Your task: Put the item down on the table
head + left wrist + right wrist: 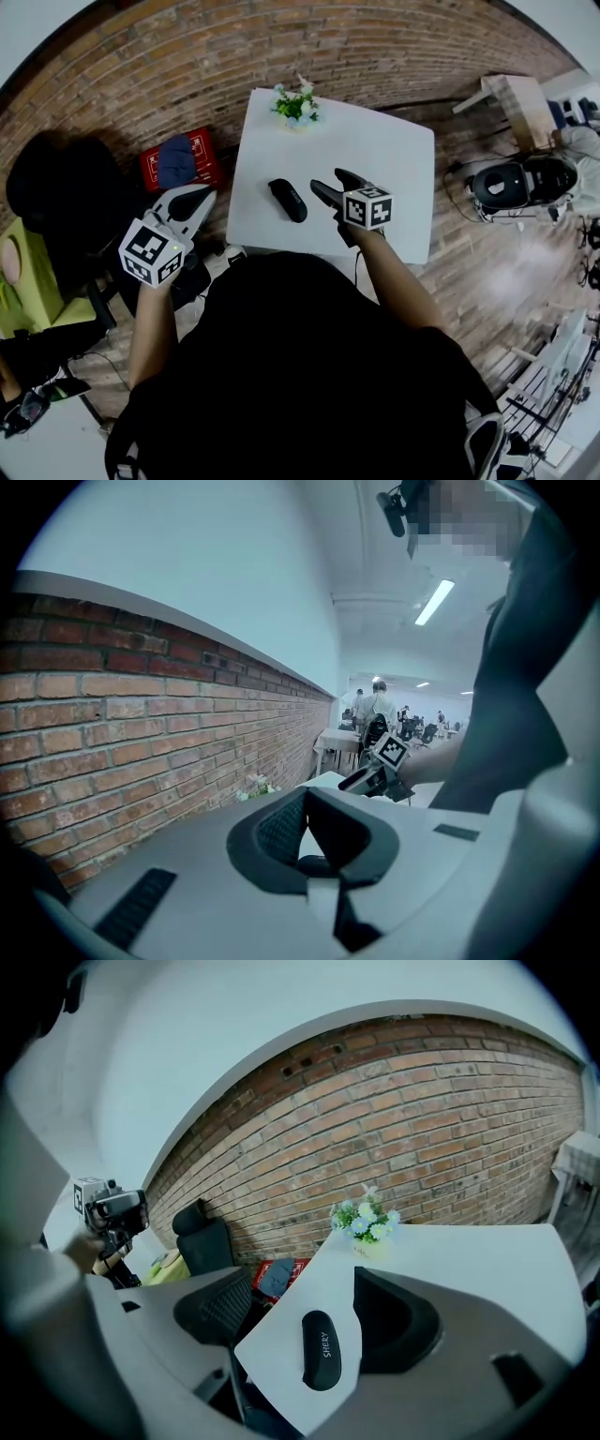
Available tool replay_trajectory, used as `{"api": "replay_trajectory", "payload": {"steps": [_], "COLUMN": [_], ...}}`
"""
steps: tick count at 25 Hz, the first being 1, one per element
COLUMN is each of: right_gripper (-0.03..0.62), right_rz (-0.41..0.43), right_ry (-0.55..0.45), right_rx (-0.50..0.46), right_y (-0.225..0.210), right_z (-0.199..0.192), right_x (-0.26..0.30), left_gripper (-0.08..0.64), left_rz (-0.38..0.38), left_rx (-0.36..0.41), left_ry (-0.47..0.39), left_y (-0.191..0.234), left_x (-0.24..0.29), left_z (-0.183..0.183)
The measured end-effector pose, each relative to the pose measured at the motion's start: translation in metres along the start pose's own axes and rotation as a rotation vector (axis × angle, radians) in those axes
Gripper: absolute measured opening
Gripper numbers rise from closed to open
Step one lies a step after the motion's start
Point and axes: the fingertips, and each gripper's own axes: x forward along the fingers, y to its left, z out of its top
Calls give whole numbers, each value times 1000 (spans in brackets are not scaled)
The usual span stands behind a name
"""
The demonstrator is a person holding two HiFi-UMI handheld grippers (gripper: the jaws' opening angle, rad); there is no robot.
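Note:
A black oblong case (288, 200) lies flat on the white table (394, 169), near its front left part. My right gripper (336, 185) hovers just right of the case, jaws open, with nothing between them. In the right gripper view the case (322, 1349) shows on the table (487, 1260) below the gap of the right gripper (300, 1286), untouched by either pad. My left gripper (192, 201) is held off the table's left edge. In its own view the left gripper (305, 803) has its tips together and holds nothing.
A small pot of flowers (296, 105) stands at the table's far edge. A red crate with a blue cap (178, 159) and a black chair (56, 187) sit to the left by the brick wall. A wooden stool (520, 103) stands to the right.

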Motion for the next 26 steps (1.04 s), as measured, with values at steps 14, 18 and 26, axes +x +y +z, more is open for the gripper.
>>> {"api": "replay_trajectory", "payload": {"steps": [14, 18, 26], "right_gripper": [269, 244, 207], "right_rz": [-31, -62, -92], "right_ry": [-104, -119, -146], "right_rx": [-10, -27, -24], "right_y": [6, 3, 3], "right_z": [25, 29, 28], "right_x": [-37, -48, -62], "left_gripper": [11, 11, 11], "left_rz": [-79, -110, -145], "left_rx": [30, 43, 54], "left_ry": [9, 9, 9], "left_y": [-1, -6, -12], "left_x": [29, 38, 45], "left_z": [10, 13, 16]}}
